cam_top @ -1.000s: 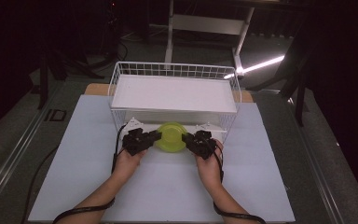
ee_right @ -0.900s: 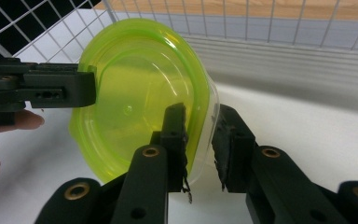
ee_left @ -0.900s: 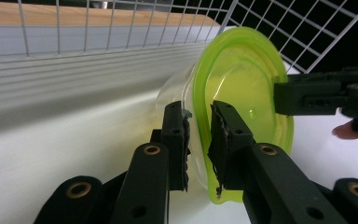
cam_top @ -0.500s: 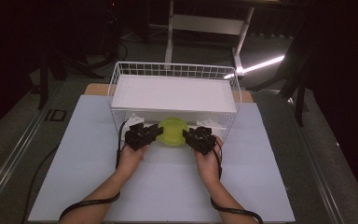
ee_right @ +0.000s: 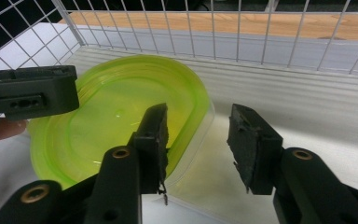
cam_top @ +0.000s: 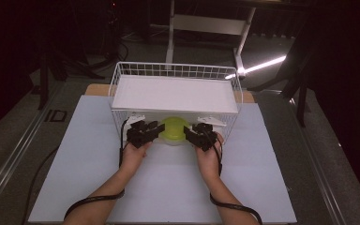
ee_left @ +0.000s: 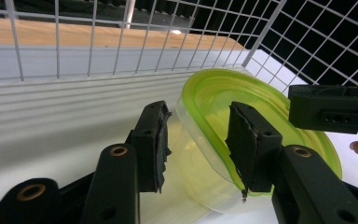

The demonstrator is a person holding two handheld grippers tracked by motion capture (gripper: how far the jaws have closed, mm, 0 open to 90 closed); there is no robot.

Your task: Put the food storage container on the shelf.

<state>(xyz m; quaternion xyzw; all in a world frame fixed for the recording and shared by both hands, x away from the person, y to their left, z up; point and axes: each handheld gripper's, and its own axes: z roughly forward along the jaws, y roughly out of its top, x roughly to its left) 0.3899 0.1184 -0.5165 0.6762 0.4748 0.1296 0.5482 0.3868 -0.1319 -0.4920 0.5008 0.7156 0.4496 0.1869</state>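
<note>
Both grippers, left (ee_left: pixel 196 144) and right (ee_right: pixel 198 147), are held half open astride the tub's (cam_top: pixel 174 130) rim, ungripped; tipping against the basket (cam_top: pixel 122 77) is risked if only one side is clamped.

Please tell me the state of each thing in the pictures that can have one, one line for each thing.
Green-lidded container: lid on, level, going in under the basket shelf.
Wire basket: upright, white shelf on top.
Left claw: open, jaws astride the container's rim.
Right claw: open, jaws astride the opposite rim.
</note>
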